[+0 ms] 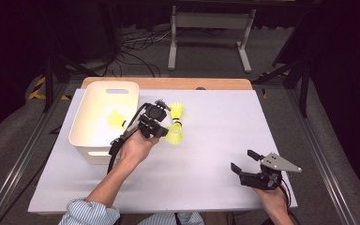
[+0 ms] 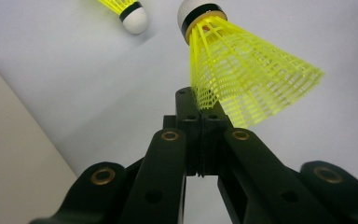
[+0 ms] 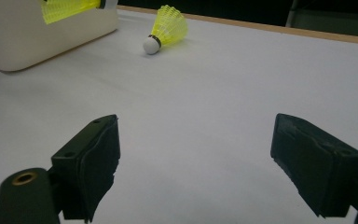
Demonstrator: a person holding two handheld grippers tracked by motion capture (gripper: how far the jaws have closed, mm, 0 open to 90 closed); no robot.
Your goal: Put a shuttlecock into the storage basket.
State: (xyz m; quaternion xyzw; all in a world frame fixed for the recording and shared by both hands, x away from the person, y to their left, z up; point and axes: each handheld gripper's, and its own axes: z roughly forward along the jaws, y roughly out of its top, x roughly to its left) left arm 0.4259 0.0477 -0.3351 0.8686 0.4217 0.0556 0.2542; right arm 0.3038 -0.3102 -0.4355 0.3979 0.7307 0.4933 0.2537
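White tabletop [image 1: 206, 154], two handheld grippers at work
Near edge: right gripper [image 1: 246, 161] spread wide, grasping nothing; farther in, left gripper [image 1: 165, 130] clenched on yellow shuttlecock's [image 1: 174, 136] skirt rim beside white bin [image 1: 82, 140], second shuttlecock [image 1: 176, 110] beyond

Yellow shuttlecock [image 2: 242, 74], skirt edge pinched, beside white bin [image 1: 93, 136]

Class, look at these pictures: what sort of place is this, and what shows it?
Probably a lab or test workspace: a white-covered table, bundled cables on the floor, a metal stand against black surroundings, and hand-held grippers.
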